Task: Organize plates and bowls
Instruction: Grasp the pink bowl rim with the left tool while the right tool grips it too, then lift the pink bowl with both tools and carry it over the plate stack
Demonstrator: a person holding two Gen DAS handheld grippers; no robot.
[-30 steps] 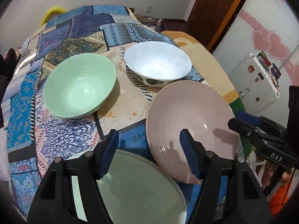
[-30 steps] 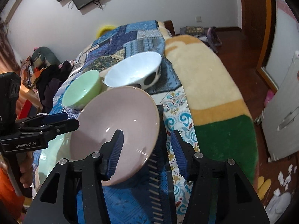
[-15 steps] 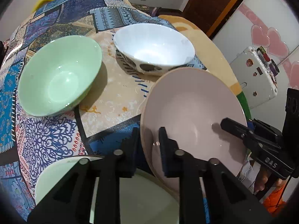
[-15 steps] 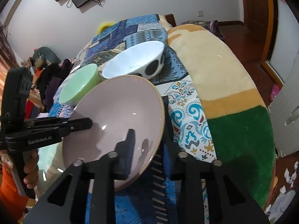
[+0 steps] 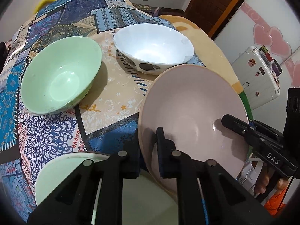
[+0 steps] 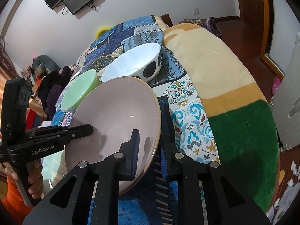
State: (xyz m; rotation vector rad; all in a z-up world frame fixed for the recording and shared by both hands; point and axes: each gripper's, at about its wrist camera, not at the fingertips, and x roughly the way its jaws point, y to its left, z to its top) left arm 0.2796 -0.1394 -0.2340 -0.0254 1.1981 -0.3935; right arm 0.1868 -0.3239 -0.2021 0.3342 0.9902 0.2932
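Note:
A wide pink plate (image 5: 193,112) (image 6: 116,116) is held tilted over the patterned bedspread (image 5: 46,131). My left gripper (image 5: 148,132) is shut on the plate's near left rim, one finger inside and one behind. My right gripper (image 6: 150,125) is shut on the opposite rim in the same way. Each gripper shows in the other's view: the right gripper (image 5: 231,123) and the left gripper (image 6: 88,129). A green bowl (image 5: 60,78) (image 6: 80,91) and a white bowl (image 5: 153,45) (image 6: 135,63) with dark spots sit further back. A pale green plate (image 5: 75,170) lies below my left gripper.
A beige and green fleece blanket (image 6: 225,86) covers the bed's right side. A white suitcase (image 5: 258,75) with stickers stands beside the bed. Dark clothes (image 6: 56,86) are piled at the far left. A person's hands (image 6: 35,176) hold the gripper handles.
Both grippers have closed from open onto the pink plate's rim. The plate now stands slightly more tilted, and the bowls have not moved.

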